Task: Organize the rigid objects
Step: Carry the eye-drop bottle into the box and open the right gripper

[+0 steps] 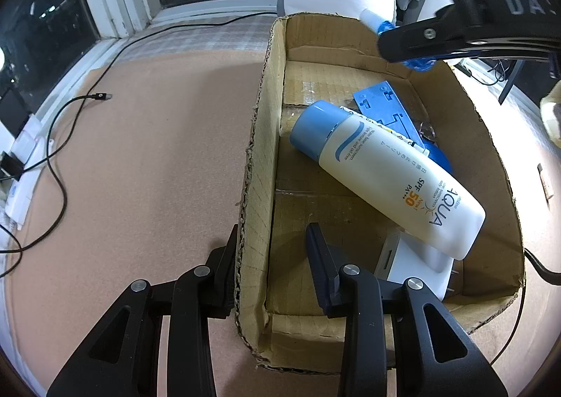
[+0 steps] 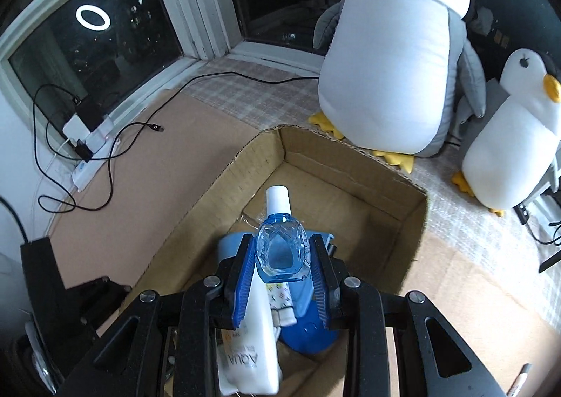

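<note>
your right gripper (image 2: 282,258) clamps the small blue bottle (image 2: 280,246) above the cardboard box (image 2: 403,235); your left gripper (image 1: 271,250) pinches the box's wall.

The cardboard box (image 1: 261,137) is left open on top, but its floor is mostly taken up by the sunscreen bottle (image 1: 385,176) and blue plastic parts (image 1: 382,106). Plenty of bare mat (image 1: 147,158) is found left of it, crossed only by a black cable (image 1: 59,165).
</note>
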